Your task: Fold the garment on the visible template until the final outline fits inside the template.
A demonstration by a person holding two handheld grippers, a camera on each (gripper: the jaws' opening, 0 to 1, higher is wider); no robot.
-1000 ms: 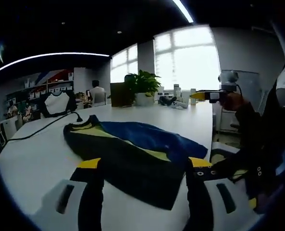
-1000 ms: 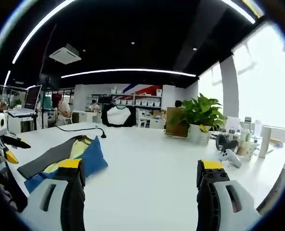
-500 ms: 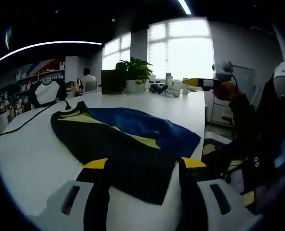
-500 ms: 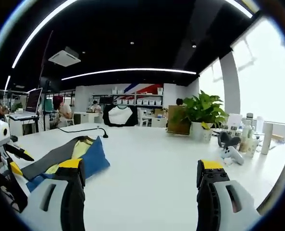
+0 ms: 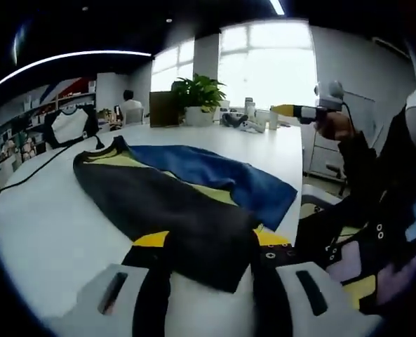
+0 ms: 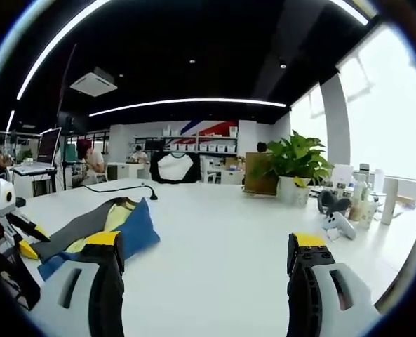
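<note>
Left claw [image 5: 211, 242] narrowed around the near hem of the black, yellow and blue garment [image 5: 172, 196] spread on the white bench [image 5: 46, 232]. Right claw [image 6: 206, 258] wide apart over bare bench; potted plant [image 6: 292, 168] at 1 o'clock, black cable [image 6: 120, 188] at 10.

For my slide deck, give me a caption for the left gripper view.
Left tool closing on the near hem of a black, yellow and blue garment spread on a white table.

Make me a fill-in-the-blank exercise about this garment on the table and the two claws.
The garment lies on a ____ table.
The left claw has its jaws on either side of the garment's ____ edge.
The right claw is ____, holding nothing.
Behind the garment, a potted ____ stands near the window.

Missing words: white; black; open; plant
</note>
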